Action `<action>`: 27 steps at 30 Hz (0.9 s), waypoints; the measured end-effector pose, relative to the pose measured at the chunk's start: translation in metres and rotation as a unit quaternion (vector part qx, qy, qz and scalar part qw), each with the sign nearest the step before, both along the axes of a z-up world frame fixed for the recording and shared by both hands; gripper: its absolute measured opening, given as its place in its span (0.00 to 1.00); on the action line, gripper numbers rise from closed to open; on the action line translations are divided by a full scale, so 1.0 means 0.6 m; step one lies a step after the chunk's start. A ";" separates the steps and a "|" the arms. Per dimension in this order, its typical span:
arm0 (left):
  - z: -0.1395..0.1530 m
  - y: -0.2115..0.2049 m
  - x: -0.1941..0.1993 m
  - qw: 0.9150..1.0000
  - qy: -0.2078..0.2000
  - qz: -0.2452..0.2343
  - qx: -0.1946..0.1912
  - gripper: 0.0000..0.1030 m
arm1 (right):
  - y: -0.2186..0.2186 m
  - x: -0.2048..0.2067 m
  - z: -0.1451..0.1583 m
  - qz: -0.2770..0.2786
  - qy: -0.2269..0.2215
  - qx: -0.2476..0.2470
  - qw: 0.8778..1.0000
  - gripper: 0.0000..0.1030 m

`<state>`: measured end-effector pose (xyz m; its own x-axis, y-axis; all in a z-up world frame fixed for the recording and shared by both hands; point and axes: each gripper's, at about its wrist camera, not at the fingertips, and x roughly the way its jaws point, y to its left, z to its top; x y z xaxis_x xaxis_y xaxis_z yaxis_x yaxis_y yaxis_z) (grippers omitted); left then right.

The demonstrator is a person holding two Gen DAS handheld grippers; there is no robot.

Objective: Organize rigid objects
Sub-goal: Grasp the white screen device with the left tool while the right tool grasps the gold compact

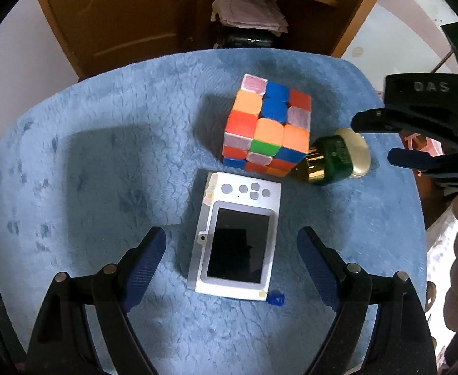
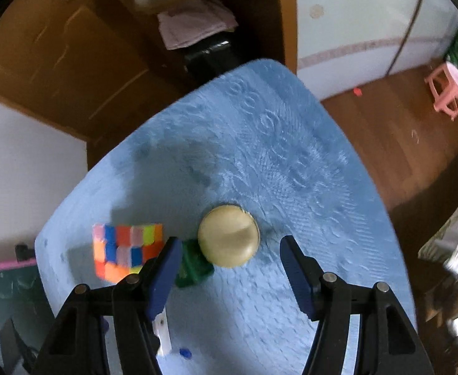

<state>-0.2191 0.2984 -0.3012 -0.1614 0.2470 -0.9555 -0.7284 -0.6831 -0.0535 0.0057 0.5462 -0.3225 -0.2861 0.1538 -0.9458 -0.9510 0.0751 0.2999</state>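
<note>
Blue fleece surface [image 1: 104, 156] holds cube [image 1: 266, 125], bottle [image 1: 338, 159] and camera [image 1: 238, 237] bunched and ungrasped, left tool [image 1: 232, 262] wide over the camera, right tool [image 2: 229, 268] part-open and empty over the bottle, so sorting looks unstarted.

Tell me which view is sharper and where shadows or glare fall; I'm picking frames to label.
Left wrist view: sharp; the cube casts a shadow to its left on the blue mat, and the camera screen shows a dim reflection. Right wrist view: motion-blurred, cube and bottle smeared. Both views: fisheye bending at the edges.
</note>
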 end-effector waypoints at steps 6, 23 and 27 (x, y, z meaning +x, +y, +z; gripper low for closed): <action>-0.008 -0.002 -0.001 1.000 -0.002 0.006 -0.001 0.85 | 0.010 -0.014 -0.032 -0.011 -0.006 -0.014 1.000 0.64; -0.041 -0.006 -0.005 0.999 -0.014 0.020 -0.028 0.85 | 0.002 -0.062 -0.056 0.031 -0.103 -0.027 0.994 0.57; -0.042 -0.003 -0.003 0.999 -0.007 0.014 -0.039 0.85 | -0.006 -0.057 -0.054 0.033 -0.104 -0.032 0.993 0.54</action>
